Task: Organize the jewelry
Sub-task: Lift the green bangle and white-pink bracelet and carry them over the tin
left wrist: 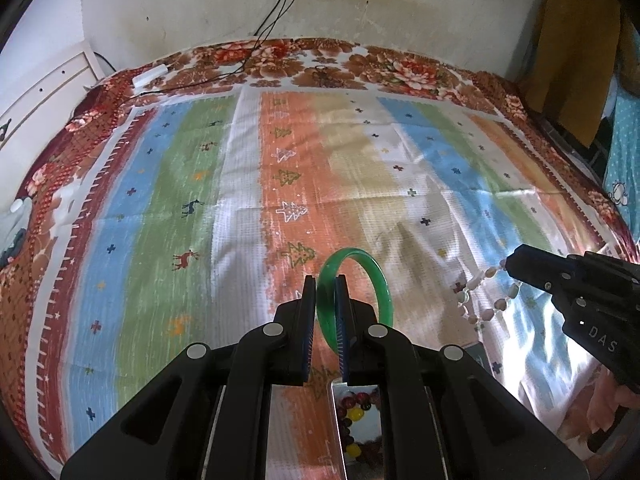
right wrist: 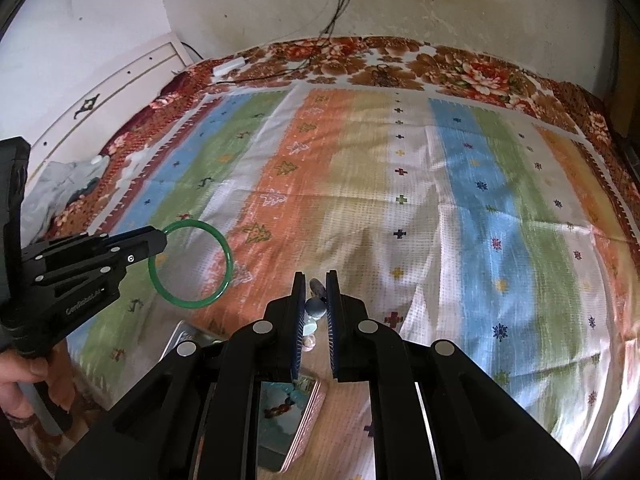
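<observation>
Left gripper [left wrist: 325, 284]: fingers clenched on the rim of a green bangle [left wrist: 374, 276], which is held upright in the air above the bed [left wrist: 160, 200]. In the right wrist view the same gripper [right wrist: 162, 236] enters from the left, and the bangle [right wrist: 224, 248] hangs off its tip as an open ring over the orange and green stripes.

Right gripper [right wrist: 317, 280]: fingers closed on a string of pale beads [right wrist: 314, 308], which trails down between them. In the left wrist view this gripper [left wrist: 510, 264] comes in from the right, with the bead strand [left wrist: 470, 292] drooping in a loop from its tip towards the bedspread.

Bedspread [right wrist: 460, 200]: striped in blue, green, white and orange, printed with small trees, deer and crosses, over a red-brown floral border.

Tin [right wrist: 308, 396]: low, pinkish-sided, directly below the right gripper. A shiny tray [left wrist: 360, 412] of dark red and yellow beads lies under the left gripper.

Black cables [left wrist: 280, 4] run down the wall onto the bed.
</observation>
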### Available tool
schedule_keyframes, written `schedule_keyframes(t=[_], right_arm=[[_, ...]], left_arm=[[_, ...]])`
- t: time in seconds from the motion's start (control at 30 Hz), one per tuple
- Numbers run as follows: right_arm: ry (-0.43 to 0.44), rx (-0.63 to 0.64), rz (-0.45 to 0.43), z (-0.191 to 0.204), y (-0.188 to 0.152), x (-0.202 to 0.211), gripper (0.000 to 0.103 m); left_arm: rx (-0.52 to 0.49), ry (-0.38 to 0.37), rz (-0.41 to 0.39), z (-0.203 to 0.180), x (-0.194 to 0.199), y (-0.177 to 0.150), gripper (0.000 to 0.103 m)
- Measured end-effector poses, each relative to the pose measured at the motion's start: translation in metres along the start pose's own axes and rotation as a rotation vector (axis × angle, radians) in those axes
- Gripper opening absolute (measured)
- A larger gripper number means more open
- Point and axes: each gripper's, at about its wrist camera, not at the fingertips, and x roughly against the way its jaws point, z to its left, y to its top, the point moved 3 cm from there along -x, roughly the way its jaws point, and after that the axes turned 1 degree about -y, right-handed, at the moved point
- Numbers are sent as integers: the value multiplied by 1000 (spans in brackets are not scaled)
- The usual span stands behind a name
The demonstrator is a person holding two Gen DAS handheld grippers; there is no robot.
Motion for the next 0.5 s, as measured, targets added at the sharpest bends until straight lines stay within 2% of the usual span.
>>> schedule_keyframes(t=[0.23,0.5], right_arm=[[22,20,-24,10,-8,18,11],[54,43,-9,24,-29,28,11]], left_arm=[[-9,-26,-30,-9,21,-13,9],[-29,-31,-30,-16,34,-33,9]])
